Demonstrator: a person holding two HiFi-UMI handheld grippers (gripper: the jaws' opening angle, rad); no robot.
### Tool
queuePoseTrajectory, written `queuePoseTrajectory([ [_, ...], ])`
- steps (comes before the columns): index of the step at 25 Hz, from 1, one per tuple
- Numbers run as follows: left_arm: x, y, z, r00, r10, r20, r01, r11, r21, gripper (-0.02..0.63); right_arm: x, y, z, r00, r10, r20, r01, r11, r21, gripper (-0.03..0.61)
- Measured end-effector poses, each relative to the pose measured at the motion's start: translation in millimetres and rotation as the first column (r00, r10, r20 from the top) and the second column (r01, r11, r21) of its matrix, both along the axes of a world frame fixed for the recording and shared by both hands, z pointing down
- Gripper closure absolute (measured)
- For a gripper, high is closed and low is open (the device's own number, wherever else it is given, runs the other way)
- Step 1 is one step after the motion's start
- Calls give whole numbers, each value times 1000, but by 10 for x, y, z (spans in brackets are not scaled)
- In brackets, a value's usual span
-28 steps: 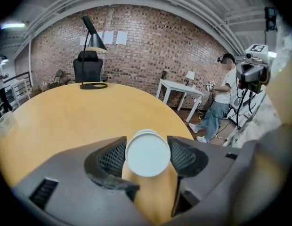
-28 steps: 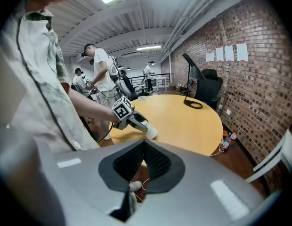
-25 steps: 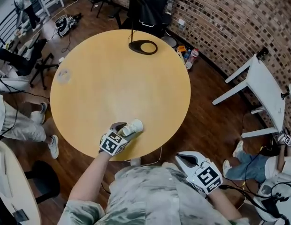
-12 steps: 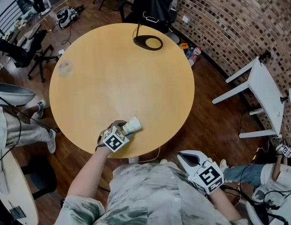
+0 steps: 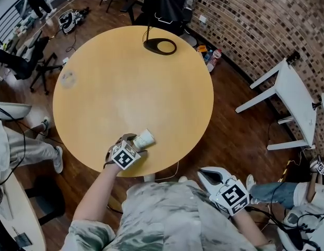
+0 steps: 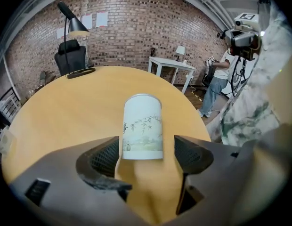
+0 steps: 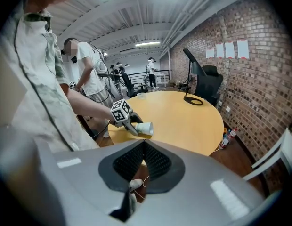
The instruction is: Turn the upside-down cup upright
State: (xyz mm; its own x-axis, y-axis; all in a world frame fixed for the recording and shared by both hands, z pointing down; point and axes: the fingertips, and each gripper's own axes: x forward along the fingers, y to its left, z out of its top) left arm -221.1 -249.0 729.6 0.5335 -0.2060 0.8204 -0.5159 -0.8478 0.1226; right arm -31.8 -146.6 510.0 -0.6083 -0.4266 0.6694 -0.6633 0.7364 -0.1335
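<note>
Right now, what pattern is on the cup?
Cup: white with dark leafy drawing; left gripper view.

A round wooden table (image 5: 151,77) carries a black ring-shaped lamp base (image 5: 160,46) at its far rim. The white cup (image 5: 145,138) rests across the table from it, near the opposite edge. A small clear thing (image 5: 67,78) lies well left of the lamp base.

The left claw (image 6: 147,149), tilted downward, is opening with the cup (image 6: 142,126) between its jaws; the right claw (image 7: 144,147) has jaws together.

cup (image 5: 145,138) on table (image 5: 125,77), btwn left gripper (image 5: 137,144) jaws, lamp base (image 5: 160,46) far side, seemingly at edge
</note>
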Motion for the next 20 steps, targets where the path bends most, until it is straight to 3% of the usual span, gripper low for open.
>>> queuePoseTrajectory([
  [4, 90, -100, -165, 1000, 1, 19, -1, 999, 33, 207, 68, 22, 12, 1000, 4, 11, -4, 1000, -2, 577],
  [7, 228, -288, -216, 995, 26, 97, -30, 999, 37, 207, 107, 35, 44, 1000, 2, 18, -2, 1000, -7, 577],
  [11, 269, -427, -23, 970, 15, 244, -2, 999, -50, 238, 167, 22, 22, 1000, 6, 29, -6, 1000, -3, 577],
  [14, 254, -435, 62, 953, 9, 301, 15, 997, -76, 272, 259, 21, 9, 999, 22, 28, -22, 1000, 0, 577],
  [17, 309, -464, 28, 962, -21, 273, 34, 998, -45, 287, 383, 25, 37, 999, 39, 27, -39, 999, -4, 577],
  [20, 413, -530, -115, 986, -85, 146, 83, 996, 23, 293, 424, 34, 61, 999, 40, 27, -39, 999, -8, 577],
])
